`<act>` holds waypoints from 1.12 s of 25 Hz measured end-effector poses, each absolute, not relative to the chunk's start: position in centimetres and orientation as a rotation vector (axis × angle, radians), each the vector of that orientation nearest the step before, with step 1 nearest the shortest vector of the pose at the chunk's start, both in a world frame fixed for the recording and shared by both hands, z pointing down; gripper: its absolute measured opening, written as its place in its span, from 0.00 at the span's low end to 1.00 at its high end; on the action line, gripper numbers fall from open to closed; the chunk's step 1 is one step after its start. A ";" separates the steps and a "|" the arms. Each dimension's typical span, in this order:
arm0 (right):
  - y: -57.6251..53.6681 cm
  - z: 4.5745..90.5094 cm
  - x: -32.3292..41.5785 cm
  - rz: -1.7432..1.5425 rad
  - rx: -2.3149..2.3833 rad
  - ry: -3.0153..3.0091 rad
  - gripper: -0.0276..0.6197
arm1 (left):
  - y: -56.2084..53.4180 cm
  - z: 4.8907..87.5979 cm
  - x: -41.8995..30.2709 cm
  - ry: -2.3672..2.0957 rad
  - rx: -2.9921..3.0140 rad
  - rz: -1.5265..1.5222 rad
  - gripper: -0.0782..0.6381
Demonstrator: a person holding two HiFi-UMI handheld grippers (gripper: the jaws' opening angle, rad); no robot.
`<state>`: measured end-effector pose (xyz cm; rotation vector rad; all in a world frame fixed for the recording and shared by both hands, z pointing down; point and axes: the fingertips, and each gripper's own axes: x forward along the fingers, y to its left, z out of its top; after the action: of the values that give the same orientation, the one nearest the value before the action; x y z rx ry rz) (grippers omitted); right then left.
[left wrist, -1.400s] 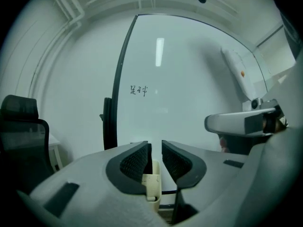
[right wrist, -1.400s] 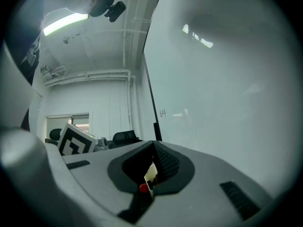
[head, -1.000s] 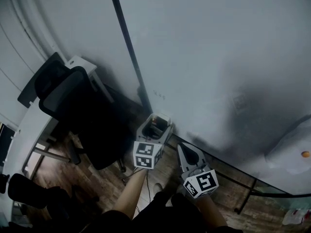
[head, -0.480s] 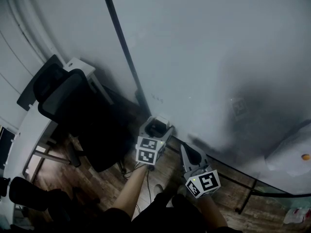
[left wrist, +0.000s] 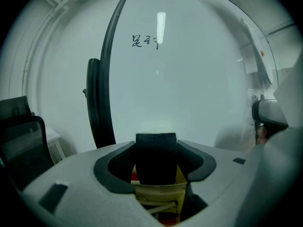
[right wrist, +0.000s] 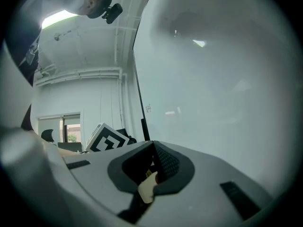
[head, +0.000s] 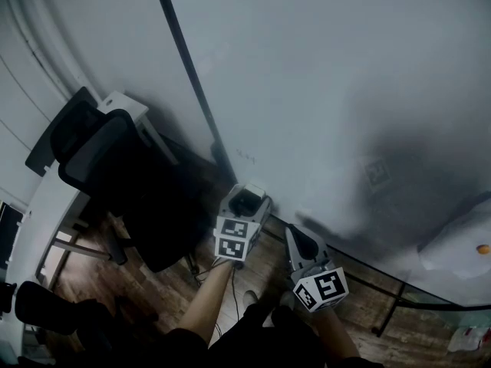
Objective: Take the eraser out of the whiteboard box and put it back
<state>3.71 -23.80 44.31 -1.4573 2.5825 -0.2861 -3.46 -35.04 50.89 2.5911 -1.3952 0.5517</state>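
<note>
A black eraser (left wrist: 156, 157) stands upright in a cream whiteboard box (left wrist: 158, 190) fixed low on the whiteboard (head: 322, 90). My left gripper (left wrist: 156, 148) reaches into the box from above. Its jaws are closing, with the eraser between them and the pads against its two sides. In the head view the left gripper (head: 245, 199) sits over the box (head: 255, 189), and the eraser (head: 247, 203) shows as a dark block inside. My right gripper (head: 296, 234) hovers just to the right, close to the board, shut and empty; in its own view the right gripper (right wrist: 152, 148) has its jaws together.
A black office chair (head: 115, 175) and a white desk (head: 46, 205) stand to the left over the wooden floor. The board's black frame (head: 188, 75) runs up beside the box. The left gripper's marker cube (right wrist: 108, 141) shows in the right gripper view.
My left gripper has pushed forward and a little down onto the box. Where orange contents showed before, the dark eraser now sits between its jaws. The right gripper has stayed put.
</note>
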 end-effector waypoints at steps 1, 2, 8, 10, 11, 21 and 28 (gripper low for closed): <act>-23.8 44.3 3.7 -0.286 -1.456 2.582 0.05 | -35.0 50.9 -3.4 -1.393 2.593 0.552 0.47; -23.8 44.3 3.6 -0.287 -1.455 2.582 0.05 | -35.0 50.9 -3.4 -1.393 2.594 0.552 0.46; -23.8 44.3 3.5 -0.277 -1.447 2.591 0.05 | -34.8 50.6 -3.5 -1.399 2.602 0.528 0.46; -23.7 43.9 3.4 -0.263 -1.438 2.597 0.05 | -34.5 49.5 -3.7 -1.417 2.623 0.492 0.46; -23.7 43.8 3.3 -0.260 -1.434 2.598 0.05 | -34.4 48.7 -3.8 -1.426 2.634 0.469 0.46; -23.1 42.9 2.8 -0.251 -1.385 2.593 0.05 | -31.9 41.9 -4.3 -1.513 2.739 0.266 0.46; -22.0 40.9 3.1 -0.202 -1.341 2.609 0.05 | -28.5 38.9 -5.0 -1.568 2.771 0.194 0.46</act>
<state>3.05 -22.04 40.91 -1.3413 2.6086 -0.2025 -5.01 -28.48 38.95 2.7708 -1.5680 0.1936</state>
